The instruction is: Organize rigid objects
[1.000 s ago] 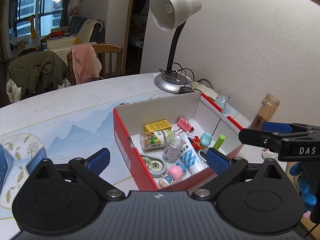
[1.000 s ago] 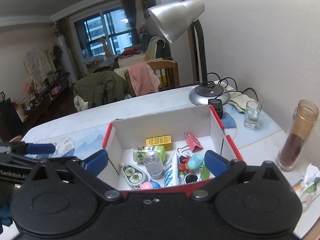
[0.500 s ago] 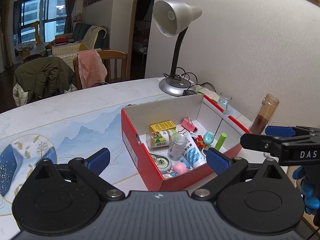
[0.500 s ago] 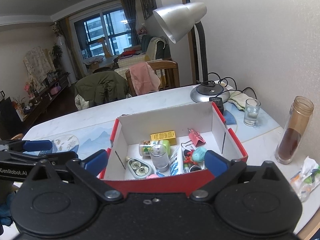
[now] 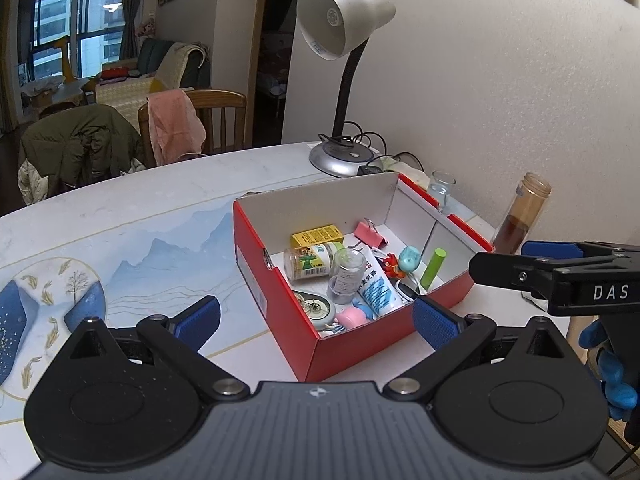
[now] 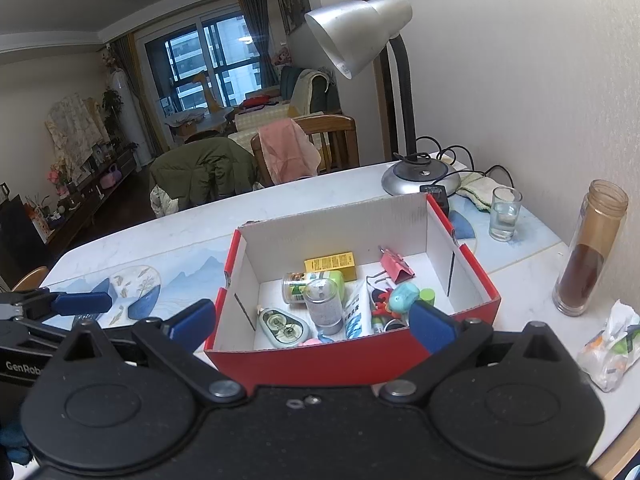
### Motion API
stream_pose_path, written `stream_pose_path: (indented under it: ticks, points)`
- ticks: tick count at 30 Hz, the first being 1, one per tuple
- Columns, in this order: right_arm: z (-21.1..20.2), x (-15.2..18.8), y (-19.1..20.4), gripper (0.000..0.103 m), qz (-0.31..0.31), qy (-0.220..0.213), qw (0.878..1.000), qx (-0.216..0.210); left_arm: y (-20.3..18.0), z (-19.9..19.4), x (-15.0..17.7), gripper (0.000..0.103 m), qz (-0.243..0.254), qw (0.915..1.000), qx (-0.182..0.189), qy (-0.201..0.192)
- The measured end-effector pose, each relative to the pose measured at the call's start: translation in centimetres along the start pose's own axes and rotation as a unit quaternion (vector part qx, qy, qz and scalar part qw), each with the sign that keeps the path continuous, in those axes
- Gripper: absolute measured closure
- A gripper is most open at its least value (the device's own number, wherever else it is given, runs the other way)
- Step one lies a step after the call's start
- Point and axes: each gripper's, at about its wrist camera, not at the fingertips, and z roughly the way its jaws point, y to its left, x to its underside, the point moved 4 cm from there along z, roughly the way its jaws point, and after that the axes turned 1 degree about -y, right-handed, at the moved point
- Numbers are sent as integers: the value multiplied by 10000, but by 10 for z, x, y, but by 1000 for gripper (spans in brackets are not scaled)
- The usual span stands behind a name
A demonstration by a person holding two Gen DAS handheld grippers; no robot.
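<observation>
Both jaws spread above pale table (image 6: 180, 240); red box (image 6: 352, 360), lamp (image 6: 360, 36) there.

Both grippers are matte black, each built with two round discs, angled link arms pinned by silver screws, and ribbed blue pads on the fingers. The left gripper (image 5: 316, 318) has a grey ribbed body with a small white emblem; seen from the right wrist, it reads "GenRob". The right gripper (image 6: 312, 320) bears white "DAS" lettering. A blue glove (image 5: 612, 368) covers the person's right hand.

Box (image 6: 352, 356) on table (image 6: 160, 248), lamp (image 6: 416, 176) behind, jar (image 6: 588, 256) right
</observation>
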Motion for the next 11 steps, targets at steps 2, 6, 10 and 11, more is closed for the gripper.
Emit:
stream_pose_path:
  ticks: [2, 6, 10, 11]
  points:
    - [0, 0, 0, 0, -2, 6, 10000, -3, 0, 0, 0, 0, -7, 10000, 8, -5]
    - [0, 0, 0, 0, 1, 2, 10000, 0, 1, 0, 0, 0, -26, 10000, -29, -5]
    - [0, 0, 0, 0, -9, 7, 10000, -2, 3, 0, -1, 0, -45, 10000, -71, -6]
    - [1, 0, 0, 0, -13, 11, 10000, 3, 4, 0, -1, 0, -49, 9999, -88, -2]
